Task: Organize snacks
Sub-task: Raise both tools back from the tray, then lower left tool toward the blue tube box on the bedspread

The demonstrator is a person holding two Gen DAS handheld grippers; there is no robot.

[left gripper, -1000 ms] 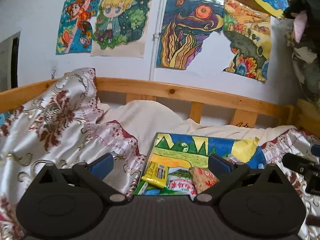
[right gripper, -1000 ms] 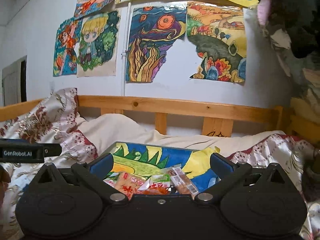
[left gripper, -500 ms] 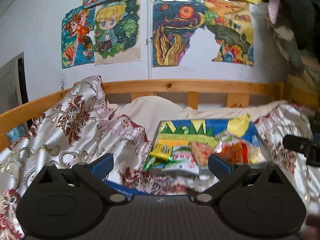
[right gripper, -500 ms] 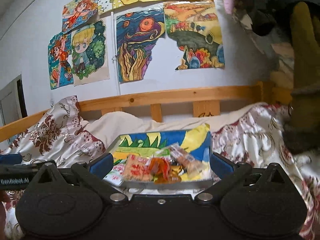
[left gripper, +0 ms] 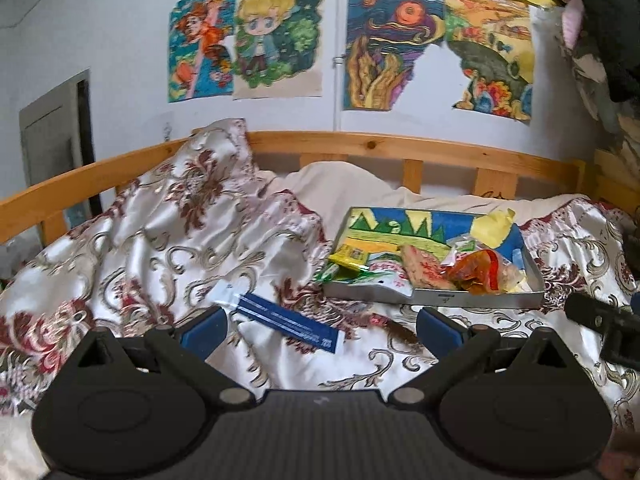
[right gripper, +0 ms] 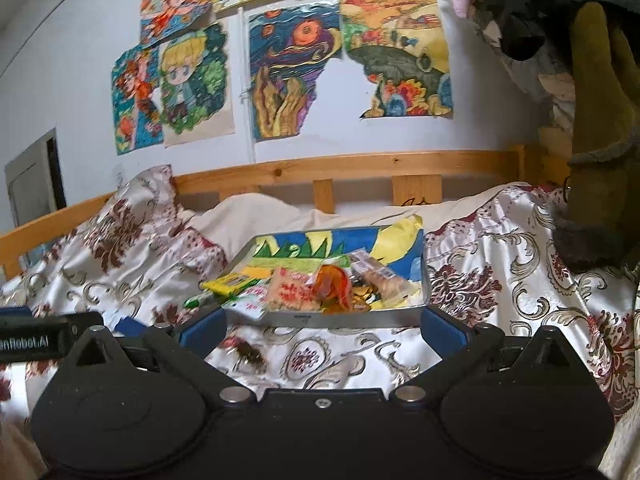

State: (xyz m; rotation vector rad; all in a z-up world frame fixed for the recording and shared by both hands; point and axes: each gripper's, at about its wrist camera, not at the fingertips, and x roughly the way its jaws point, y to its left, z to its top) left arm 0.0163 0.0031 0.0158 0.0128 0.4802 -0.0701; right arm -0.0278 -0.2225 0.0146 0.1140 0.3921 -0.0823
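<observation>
A grey metal tray (left gripper: 480, 299) with a painted lining lies on the bed; it also shows in the right wrist view (right gripper: 360, 318). It holds several snack packets: a yellow one (left gripper: 348, 256), a pink one (left gripper: 420, 272), an orange one (left gripper: 476, 272). A blue and white packet (left gripper: 288, 322) lies on the quilt left of the tray, just ahead of my open, empty left gripper (left gripper: 320, 328). My right gripper (right gripper: 322, 330) is open and empty, just short of the tray's front wall.
A floral satin quilt (left gripper: 160, 240) covers the bed. A wooden rail (left gripper: 360, 146) runs behind it below a wall of drawings. Dark hanging clothes (right gripper: 600, 140) are at the right. The left gripper's body (right gripper: 44, 338) shows at the left in the right wrist view.
Both grippers have drawn back from the tray and now look at it from farther off. The blue and white packet has come into the left view.
</observation>
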